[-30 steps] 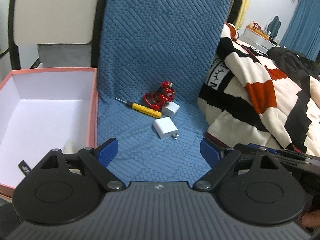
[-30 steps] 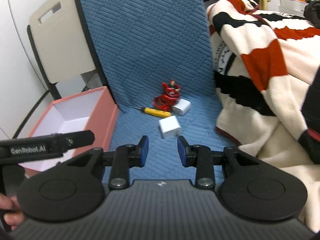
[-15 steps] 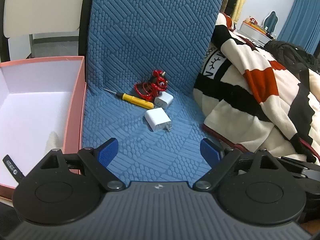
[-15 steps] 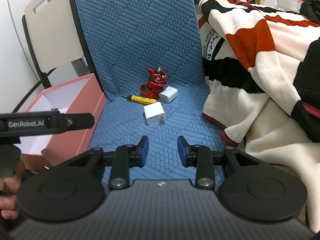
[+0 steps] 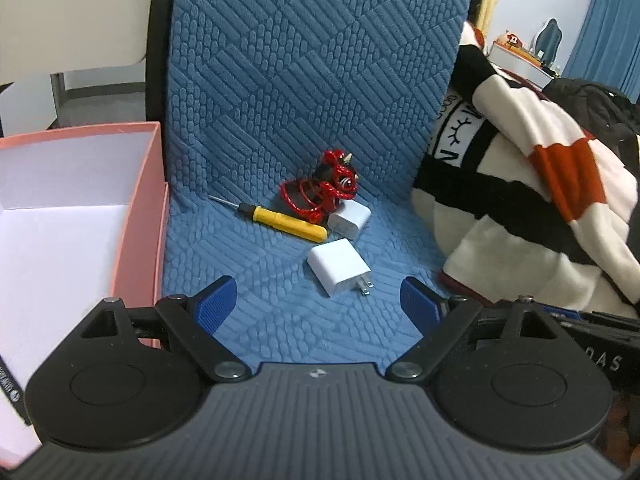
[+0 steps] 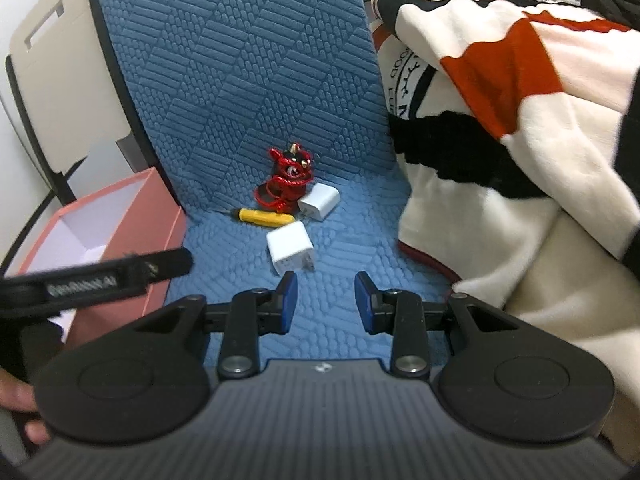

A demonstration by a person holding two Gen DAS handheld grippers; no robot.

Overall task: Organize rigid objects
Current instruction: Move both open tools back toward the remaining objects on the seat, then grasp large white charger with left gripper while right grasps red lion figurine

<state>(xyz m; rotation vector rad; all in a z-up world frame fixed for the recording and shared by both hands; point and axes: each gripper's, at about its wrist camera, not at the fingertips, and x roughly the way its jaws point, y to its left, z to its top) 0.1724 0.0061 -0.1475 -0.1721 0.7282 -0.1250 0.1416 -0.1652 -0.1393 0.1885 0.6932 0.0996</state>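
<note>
Task barely begun: box [image 5: 140, 208] left of left gripper [image 5: 318, 300] looks empty. Left fingers wide, right gripper [image 6: 326, 300] narrower, both holding nothing. Plug [image 5: 339, 266] just ahead between left fingers; screwdriver [image 5: 288, 222], toy [image 5: 324, 190], second plug [image 5: 349, 218] beyond.

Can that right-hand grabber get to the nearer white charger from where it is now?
Probably yes. The right gripper has its jaws open, and the nearer white charger lies flat on the blue cushion just ahead, slightly left of center. Nothing lies between them; the yellow screwdriver and blanket sit clear of that path.
</note>
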